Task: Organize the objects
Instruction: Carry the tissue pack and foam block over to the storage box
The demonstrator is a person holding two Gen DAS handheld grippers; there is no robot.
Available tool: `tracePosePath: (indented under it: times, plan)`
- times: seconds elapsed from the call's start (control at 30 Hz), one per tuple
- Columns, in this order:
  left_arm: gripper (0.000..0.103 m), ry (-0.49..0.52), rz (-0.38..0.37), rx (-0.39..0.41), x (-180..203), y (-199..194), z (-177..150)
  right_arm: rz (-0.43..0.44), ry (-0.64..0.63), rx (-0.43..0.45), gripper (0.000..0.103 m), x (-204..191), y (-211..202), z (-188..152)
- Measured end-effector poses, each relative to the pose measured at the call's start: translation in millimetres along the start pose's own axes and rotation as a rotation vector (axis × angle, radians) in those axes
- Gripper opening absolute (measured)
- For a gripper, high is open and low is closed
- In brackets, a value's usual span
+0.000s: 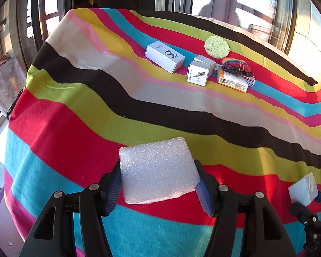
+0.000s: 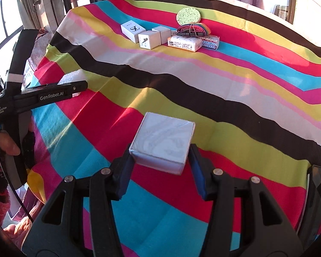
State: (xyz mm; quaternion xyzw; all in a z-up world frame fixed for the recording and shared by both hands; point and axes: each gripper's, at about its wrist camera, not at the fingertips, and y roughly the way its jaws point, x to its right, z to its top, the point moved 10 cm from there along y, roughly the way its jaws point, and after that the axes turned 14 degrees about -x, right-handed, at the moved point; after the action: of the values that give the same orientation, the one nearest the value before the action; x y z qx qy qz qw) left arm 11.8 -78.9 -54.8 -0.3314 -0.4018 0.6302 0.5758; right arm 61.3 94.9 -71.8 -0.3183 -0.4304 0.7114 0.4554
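Note:
My left gripper (image 1: 158,184) is shut on a white foam block (image 1: 157,170), its blue pads pressed to both sides, above the striped cloth (image 1: 75,128). My right gripper (image 2: 160,167) is shut on a white square box (image 2: 163,142) wrapped in clear film. In the left wrist view that box (image 1: 303,189) shows at the right edge. In the right wrist view the left gripper (image 2: 75,87) reaches in from the left with the foam block (image 2: 72,78) partly hidden behind it.
At the far side of the table stands a row of things: a white logo box (image 1: 164,56), a white box with a saxophone print (image 1: 198,73), an orange-edged packet (image 1: 233,82), a rainbow bundle (image 1: 237,66) and a round green sponge (image 1: 217,47). Windows surround the table.

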Motion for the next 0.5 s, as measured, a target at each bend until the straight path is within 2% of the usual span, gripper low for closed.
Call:
tracePosePath:
  times: [0.3,0.5]
  plan:
    - [0.062,0.022,-0.028,0.038,-4,-34,-32,0.013,-0.023,0.008,0.054,-18,-3,-2]
    - [0.062,0.019,-0.042,0.03,-11,-40,-54,0.021,-0.06,0.008,0.054,-37,-6,-3]
